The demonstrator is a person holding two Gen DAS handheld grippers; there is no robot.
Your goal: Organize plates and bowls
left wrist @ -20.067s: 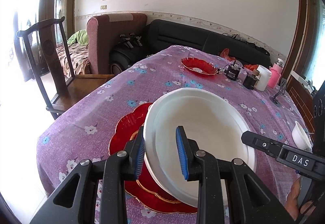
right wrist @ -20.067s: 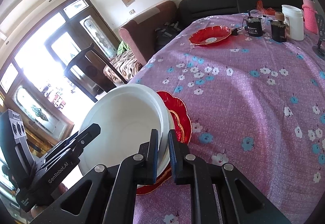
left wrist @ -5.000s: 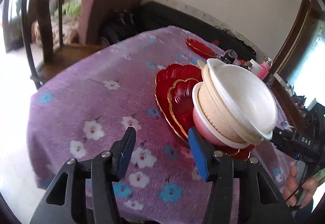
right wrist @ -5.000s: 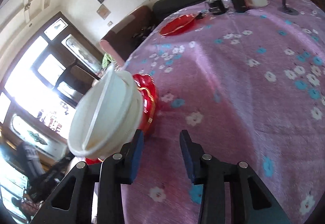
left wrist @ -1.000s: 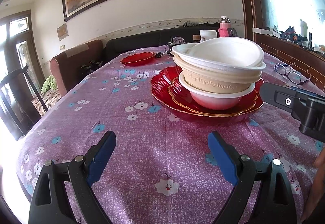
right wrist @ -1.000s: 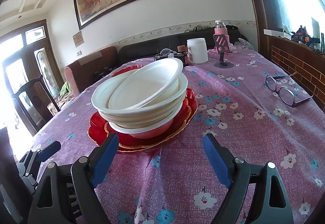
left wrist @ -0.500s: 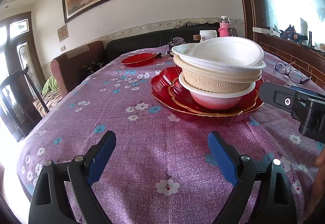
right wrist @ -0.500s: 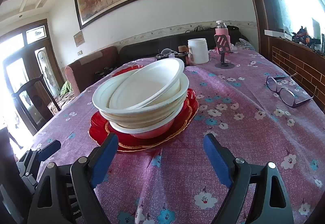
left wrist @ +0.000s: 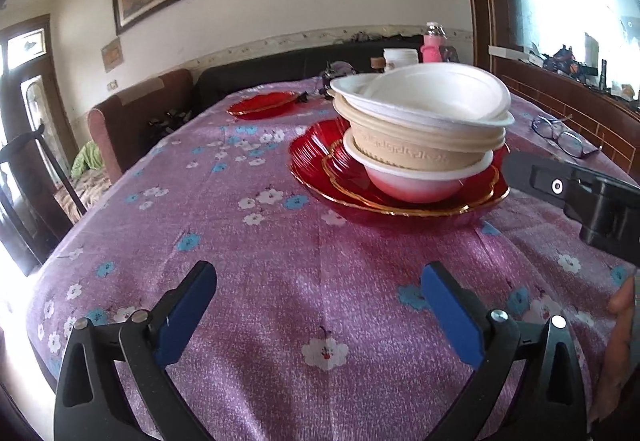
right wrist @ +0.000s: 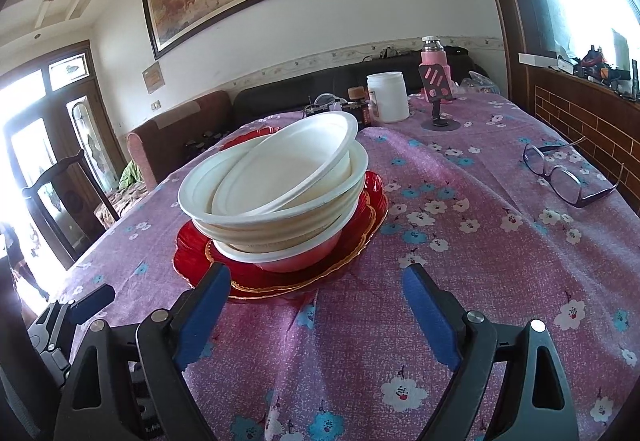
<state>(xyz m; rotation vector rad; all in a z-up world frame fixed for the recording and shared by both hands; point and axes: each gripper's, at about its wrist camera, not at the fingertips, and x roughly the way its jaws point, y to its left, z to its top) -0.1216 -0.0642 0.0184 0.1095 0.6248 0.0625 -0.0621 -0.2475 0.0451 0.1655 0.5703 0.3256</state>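
A stack of bowls point(left wrist: 424, 133) sits on two nested red plates point(left wrist: 312, 165) on the purple flowered tablecloth: a pink-white bowl at the bottom, a cream bowl, then white bowls, the top one tilted. The stack also shows in the right wrist view point(right wrist: 276, 193). A separate red plate point(left wrist: 262, 105) lies at the far end. My left gripper point(left wrist: 318, 293) is open and empty, near the front edge, short of the stack. My right gripper point(right wrist: 316, 295) is open and empty, just in front of the red plates point(right wrist: 372, 209).
Glasses point(right wrist: 564, 177) lie at the right of the table. A white jar point(right wrist: 387, 91), a pink bottle point(right wrist: 434, 59) and a phone stand point(right wrist: 438, 97) stand at the far end. A wooden chair point(right wrist: 60, 193) and sofa point(left wrist: 136, 117) are to the left.
Over the last second almost nothing has moved; both grippers stay open before the stack. Earlier, the bowls were stacked onto the red plates.
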